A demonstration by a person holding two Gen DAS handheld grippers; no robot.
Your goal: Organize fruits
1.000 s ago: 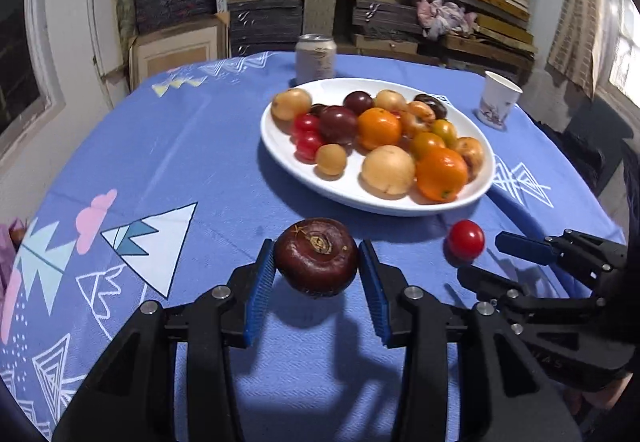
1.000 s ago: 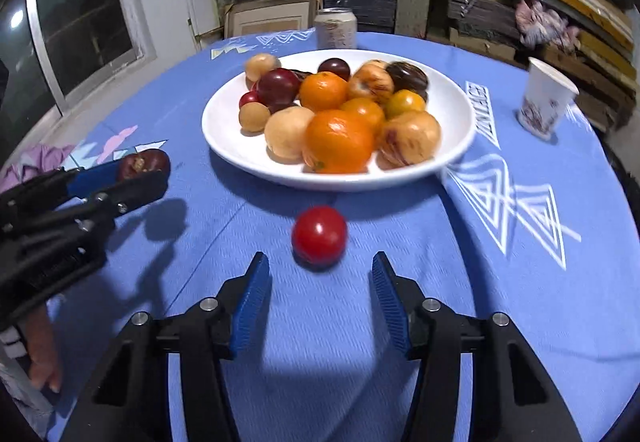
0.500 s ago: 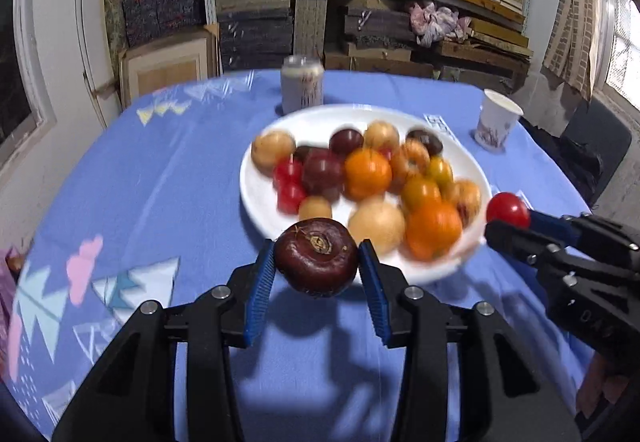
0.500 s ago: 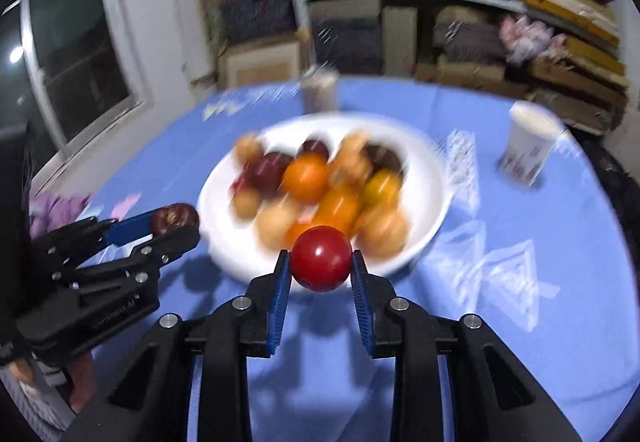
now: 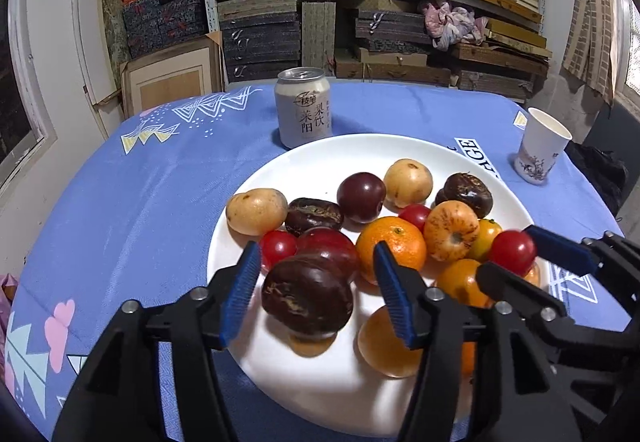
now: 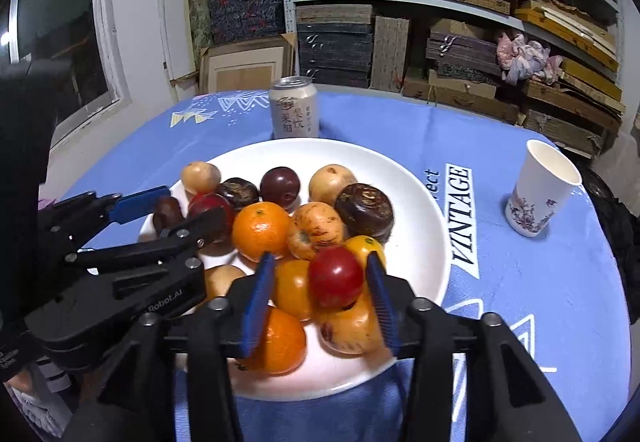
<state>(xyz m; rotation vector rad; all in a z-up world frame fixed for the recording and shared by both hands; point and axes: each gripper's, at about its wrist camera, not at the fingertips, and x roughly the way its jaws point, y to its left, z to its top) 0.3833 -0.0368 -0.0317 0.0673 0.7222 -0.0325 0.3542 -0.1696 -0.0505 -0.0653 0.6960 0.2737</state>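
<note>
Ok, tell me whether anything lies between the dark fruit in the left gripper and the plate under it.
Yes. With the left gripper opening, the dark fruit sits on a small orange-brown fruit rather than the plate. Bare plate lies just beside it.

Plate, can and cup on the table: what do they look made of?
Plate: glossy white, thick rounded rim, likely glazed ceramic, possibly melamine.
Can: silvery top with pull tab, printed body, so thin metal.
Cup: matte white with a thin rolled lip and floral print, probably paper.
</note>
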